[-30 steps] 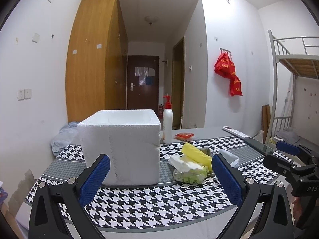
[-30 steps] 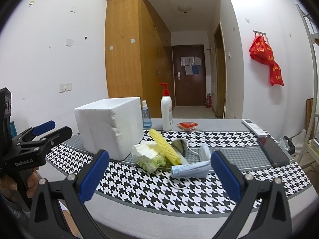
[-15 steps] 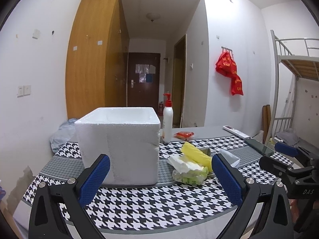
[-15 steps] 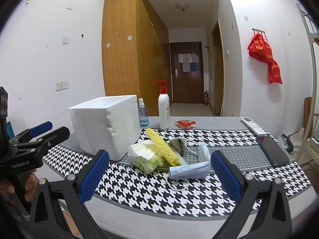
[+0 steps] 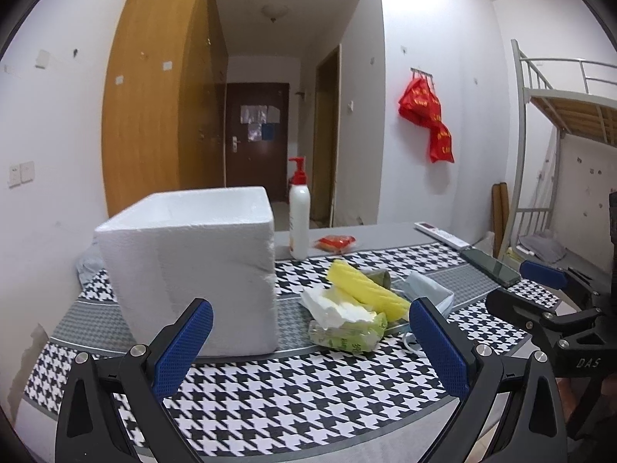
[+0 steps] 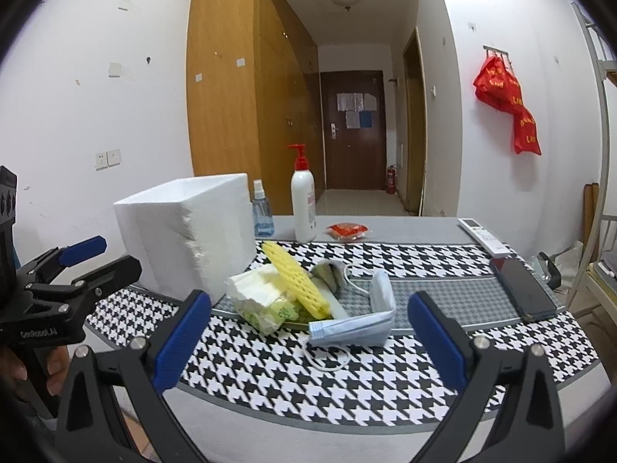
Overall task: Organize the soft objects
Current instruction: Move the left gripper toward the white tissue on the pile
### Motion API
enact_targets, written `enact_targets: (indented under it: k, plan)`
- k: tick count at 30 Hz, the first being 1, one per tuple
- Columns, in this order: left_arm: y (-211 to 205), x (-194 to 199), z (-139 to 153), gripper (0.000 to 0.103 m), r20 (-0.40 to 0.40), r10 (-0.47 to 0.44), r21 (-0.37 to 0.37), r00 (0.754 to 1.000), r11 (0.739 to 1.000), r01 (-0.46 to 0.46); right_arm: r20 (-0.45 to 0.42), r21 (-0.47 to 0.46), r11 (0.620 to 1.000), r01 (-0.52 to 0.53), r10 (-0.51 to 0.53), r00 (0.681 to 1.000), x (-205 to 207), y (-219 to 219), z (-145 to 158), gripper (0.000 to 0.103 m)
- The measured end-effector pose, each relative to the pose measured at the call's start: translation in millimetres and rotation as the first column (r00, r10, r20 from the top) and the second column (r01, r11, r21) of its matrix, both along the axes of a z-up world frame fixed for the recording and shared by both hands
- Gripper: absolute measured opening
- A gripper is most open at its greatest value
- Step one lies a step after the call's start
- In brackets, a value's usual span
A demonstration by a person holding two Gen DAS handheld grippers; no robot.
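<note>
A pile of soft things lies mid-table: a tissue pack point(image 5: 347, 326) point(image 6: 262, 301) in green wrap, a yellow sponge point(image 5: 366, 289) point(image 6: 295, 279), a grey-green cloth point(image 6: 327, 272) and a blue face mask point(image 6: 360, 320) point(image 5: 428, 287). A white foam box point(image 5: 193, 262) point(image 6: 185, 227) stands open-topped to their left. My left gripper point(image 5: 308, 345) hangs open before the box and the tissue pack, holding nothing. My right gripper point(image 6: 308, 337) is open too, just short of the mask, empty. Each gripper shows at the edge of the other's view.
A pump bottle point(image 5: 299, 220) point(image 6: 303, 202), a small blue spray bottle point(image 6: 262, 216) and a red packet point(image 5: 334, 242) point(image 6: 347, 230) stand behind the pile. A remote point(image 6: 482, 235) and a phone point(image 6: 522, 289) lie at the right. A houndstooth mat point(image 5: 308, 378) covers the table. A bunk bed frame point(image 5: 540, 123) rises at the right.
Both grippers have crept forward toward the table, so the box and pile look slightly larger. Both stay open. Nothing on the table has moved.
</note>
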State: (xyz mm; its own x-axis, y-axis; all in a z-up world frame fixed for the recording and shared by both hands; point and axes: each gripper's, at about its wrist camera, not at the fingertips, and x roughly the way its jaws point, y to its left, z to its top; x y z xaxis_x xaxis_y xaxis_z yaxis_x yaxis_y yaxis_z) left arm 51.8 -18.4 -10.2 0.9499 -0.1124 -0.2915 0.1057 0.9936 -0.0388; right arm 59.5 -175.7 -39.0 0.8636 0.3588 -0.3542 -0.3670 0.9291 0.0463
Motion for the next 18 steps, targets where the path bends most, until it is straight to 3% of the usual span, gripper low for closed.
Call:
enact_targets:
  k: [1,2,18]
  plan:
    - [0.1,4.5,-1.9,0.102,-0.053,-0.004,0.035,0.999,0.999,0.006,-0.003,-0.003,1.0,0.003,-0.003,1.0,2.0,-0.4,-0.7,0.103]
    - [0.2,7.4,-3.4,0.102,-0.086,-0.011,0.024,0.996,1.0,0.013,-0.01,-0.004,1.0,0.006,-0.006,1.0,5.3,-1.5,-1.7,0.103]
    - [-22.4,54.2,-21.7,0.102,-0.173,-0.064,0.038,0.983,0.997,0.072,-0.088,-0.016,0.999,0.042,-0.044,0.995,41.7,-12.3,-17.0,0.103]
